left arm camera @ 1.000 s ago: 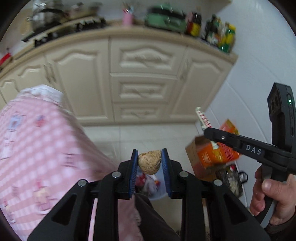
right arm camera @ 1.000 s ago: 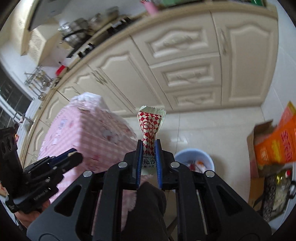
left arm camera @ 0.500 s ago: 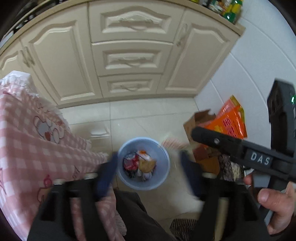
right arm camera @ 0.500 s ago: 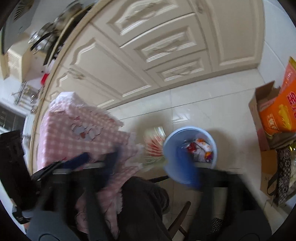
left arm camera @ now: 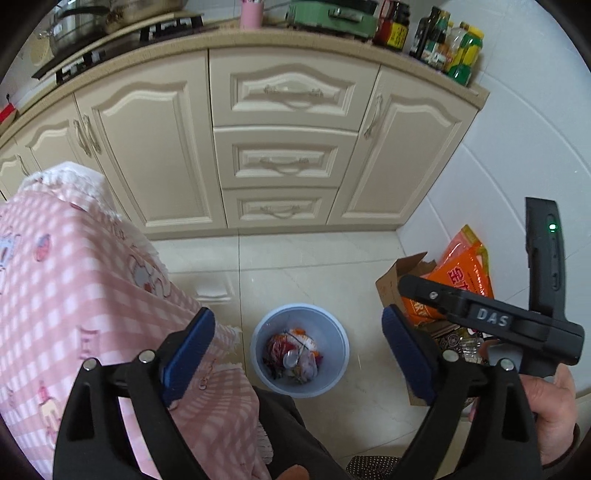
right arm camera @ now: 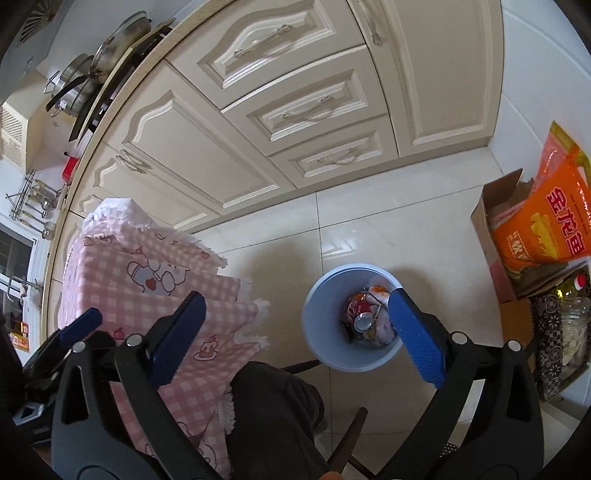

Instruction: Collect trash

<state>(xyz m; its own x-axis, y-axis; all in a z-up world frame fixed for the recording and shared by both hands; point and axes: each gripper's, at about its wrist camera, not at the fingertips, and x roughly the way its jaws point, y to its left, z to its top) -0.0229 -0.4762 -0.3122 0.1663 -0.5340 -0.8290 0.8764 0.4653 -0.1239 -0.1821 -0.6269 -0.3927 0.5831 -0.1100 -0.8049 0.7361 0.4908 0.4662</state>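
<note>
**Jaws spread wide above the blue bin**

Both sets of jaws stand wide apart and hold nothing. We see the left gripper (left arm camera: pixel 299 354) filling the bottom of the left wrist view, its blue pads (left arm camera: pixel 188 354) flaring out to either side of the blue trash bin (left arm camera: pixel 258 343), which sits on the pale tiled floor (left arm camera: pixel 317 266) at lower centre. Crumpled wrappers and scraps, the trash (left arm camera: pixel 293 356), lie in a heap at the bottom of the bin. At lower right of that view, a hand (left arm camera: pixel 554 410) grips the black handle of the right gripper (left arm camera: pixel 480 310), whose arm marked DAS crosses in front of a cardboard box (left arm camera: pixel 391 284).

From the right wrist view, we look between the right gripper's fingers (right arm camera: pixel 417 336), also splayed; the right-hand pad overlaps the bin's rim in the frame, with the bin at lower centre-right. A pink checked tablecloth (right arm camera: pixel 147 266) drapes at left in both views, just beside the bin. An orange bag (right arm camera: pixel 554 221) stands in the box at the right edge. Farther back, cream cabinets with drawers (left arm camera: pixel 280 162) span the upper frame, topped by a counter bearing pots (left arm camera: pixel 74 26) at upper left and bottles (left arm camera: pixel 443 40) at upper right.
</note>
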